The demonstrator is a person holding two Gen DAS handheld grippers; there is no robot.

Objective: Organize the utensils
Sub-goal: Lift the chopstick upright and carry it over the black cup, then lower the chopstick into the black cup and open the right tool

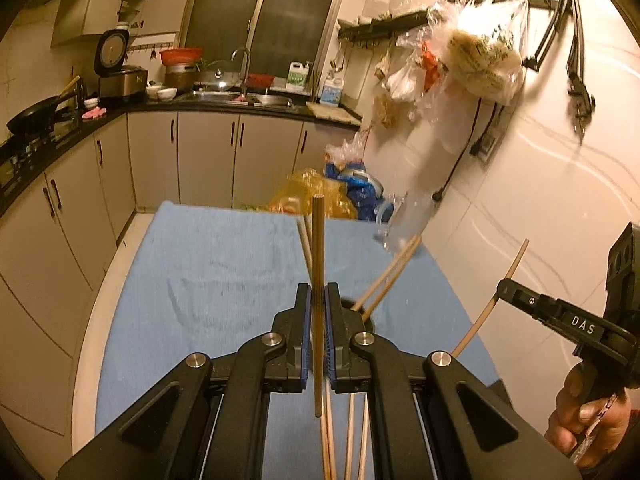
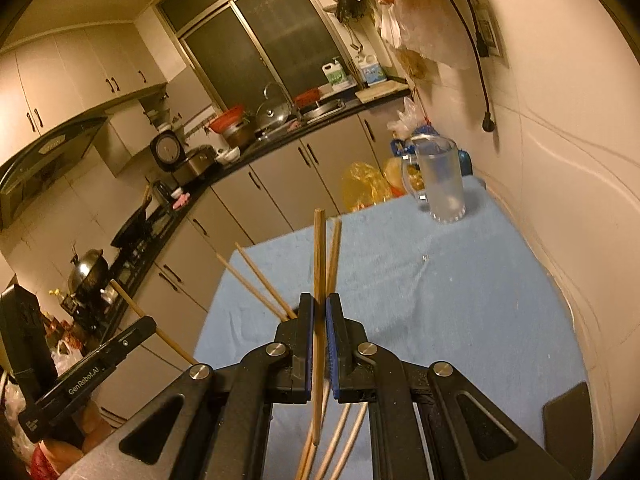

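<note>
Lower ends of loose chopsticks (image 1: 329, 432) run off the frame's bottom edge, their holder hidden behind left tool (image 1: 319, 304). Glass mug (image 1: 394, 220) blurred. Bottle labels (image 2: 335, 74) too small to read.

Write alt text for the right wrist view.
The right gripper is shut on one upright chopstick above a blue cloth. A clear glass mug stands at the cloth's far end, and the left gripper holds another chopstick.
</note>
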